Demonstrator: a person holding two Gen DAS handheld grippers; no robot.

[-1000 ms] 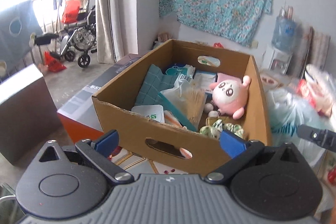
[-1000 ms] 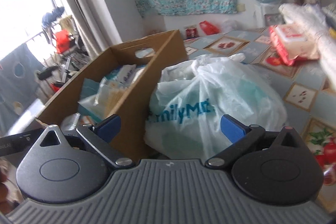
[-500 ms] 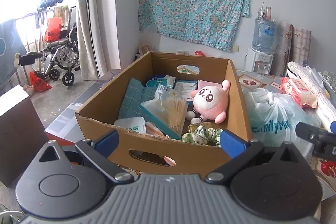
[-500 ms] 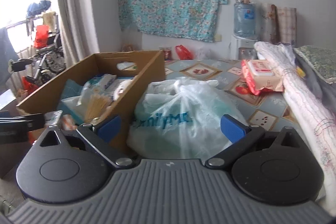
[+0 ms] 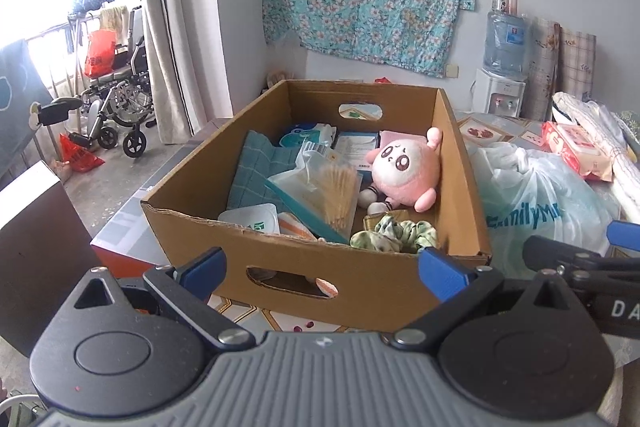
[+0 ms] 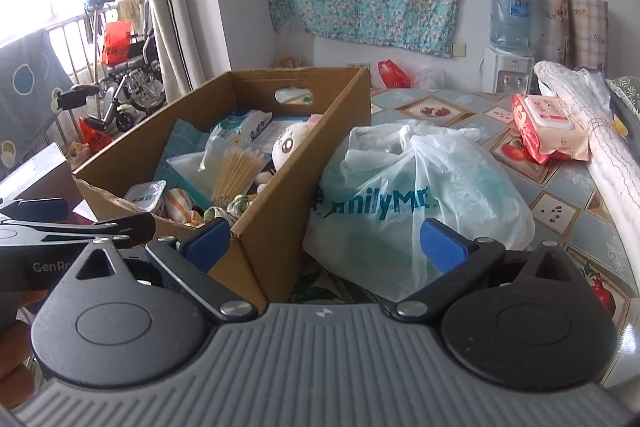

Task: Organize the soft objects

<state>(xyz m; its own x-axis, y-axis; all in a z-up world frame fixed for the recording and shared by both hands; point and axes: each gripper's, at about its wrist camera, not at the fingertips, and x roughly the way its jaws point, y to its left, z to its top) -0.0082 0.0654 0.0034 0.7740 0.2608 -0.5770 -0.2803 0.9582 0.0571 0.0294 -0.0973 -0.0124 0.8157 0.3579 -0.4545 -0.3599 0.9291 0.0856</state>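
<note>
While both claws gape empty, the left gripper [image 5: 322,269] faces the cardboard box [image 5: 280,259] (pink plush [image 5: 400,171] inside), the right gripper [image 6: 326,241] a plastic bag [image 6: 420,195].

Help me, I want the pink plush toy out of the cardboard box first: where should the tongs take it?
Probably the pink plush toy's round head, from above. It leans on the cardboard box's right wall, face up and uncovered; that wall blocks a sideways approach. The open left tongs face it.

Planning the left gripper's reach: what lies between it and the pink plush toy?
In the left wrist view, the cardboard box's near wall and a green scrunchie lie between the left gripper and the pink plush toy.
</note>
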